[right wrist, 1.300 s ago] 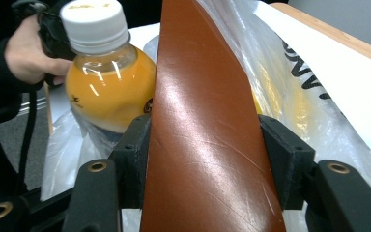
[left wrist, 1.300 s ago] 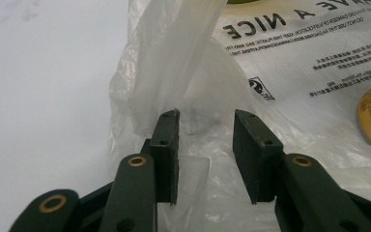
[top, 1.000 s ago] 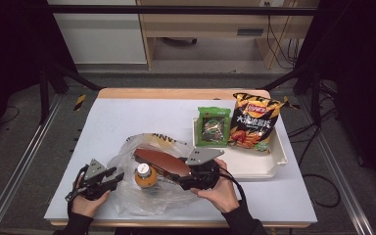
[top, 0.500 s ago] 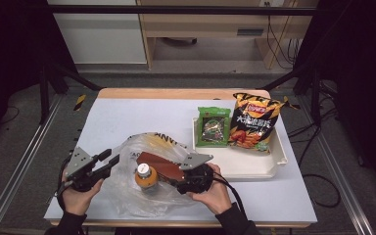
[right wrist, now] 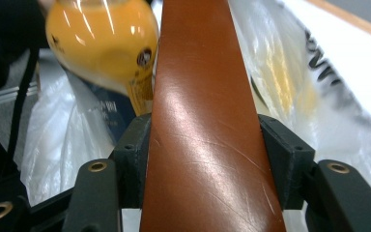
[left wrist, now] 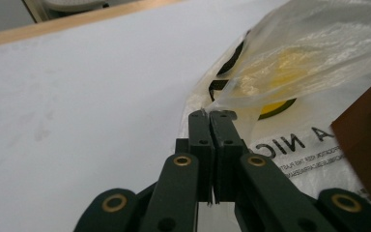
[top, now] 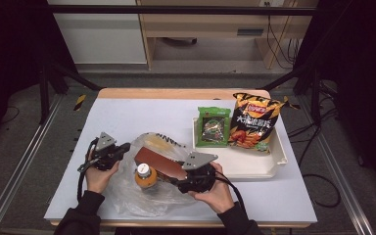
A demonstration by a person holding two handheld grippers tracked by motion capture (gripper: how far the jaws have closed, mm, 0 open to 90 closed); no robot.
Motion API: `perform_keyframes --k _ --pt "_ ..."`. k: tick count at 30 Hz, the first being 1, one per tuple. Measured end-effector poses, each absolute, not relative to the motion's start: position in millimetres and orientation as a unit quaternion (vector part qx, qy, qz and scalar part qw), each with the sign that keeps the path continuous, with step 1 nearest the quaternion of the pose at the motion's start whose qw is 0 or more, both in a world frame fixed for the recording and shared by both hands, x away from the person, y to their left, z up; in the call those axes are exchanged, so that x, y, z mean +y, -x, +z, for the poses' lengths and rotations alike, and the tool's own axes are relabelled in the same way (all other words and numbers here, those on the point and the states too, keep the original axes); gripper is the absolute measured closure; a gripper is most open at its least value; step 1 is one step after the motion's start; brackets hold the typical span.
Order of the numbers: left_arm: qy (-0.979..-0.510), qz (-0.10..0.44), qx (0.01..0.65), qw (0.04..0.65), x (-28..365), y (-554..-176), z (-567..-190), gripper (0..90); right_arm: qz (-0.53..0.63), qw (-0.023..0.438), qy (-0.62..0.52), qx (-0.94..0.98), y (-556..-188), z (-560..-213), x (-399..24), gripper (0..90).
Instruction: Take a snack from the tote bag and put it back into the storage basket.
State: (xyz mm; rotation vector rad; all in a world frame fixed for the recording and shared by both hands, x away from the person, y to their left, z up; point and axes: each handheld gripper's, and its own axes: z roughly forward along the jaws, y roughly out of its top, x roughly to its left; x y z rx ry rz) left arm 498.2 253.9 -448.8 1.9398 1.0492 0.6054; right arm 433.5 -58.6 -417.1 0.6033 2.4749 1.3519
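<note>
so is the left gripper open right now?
No, the left gripper is shut, pinching the plastic bag edge.

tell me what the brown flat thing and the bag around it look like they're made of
The flat reddish-brown case looks like smooth leather or imitation leather: glossy sheen with fine scratches. The thin translucent bag with black lettering looks like soft plastic film: it wrinkles, and its contents show through.

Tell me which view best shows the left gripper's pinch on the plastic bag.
The left gripper view: the left gripper has just closed its jaws on the edge of the plastic bag. The high view shows that gripper at the bag's left side, too small to judge. The right gripper view shows bag film around the bottle.
</note>
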Motion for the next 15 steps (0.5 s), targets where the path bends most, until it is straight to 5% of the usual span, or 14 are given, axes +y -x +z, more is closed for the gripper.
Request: perform_keyframes --k 6,15 --pt "-0.794 0.231 0.41 0.385 247.0 -498.7 -460.1 88.2 0.498 0.141 -0.208 0.83 -433.1 -403.3 -62.3 43.7" --pt "-0.766 0.227 0.414 0.436 266.6 -471.5 -439.1 68.2 0.534 0.159 -0.222 0.8 -437.5 -384.8 -54.4 43.6"
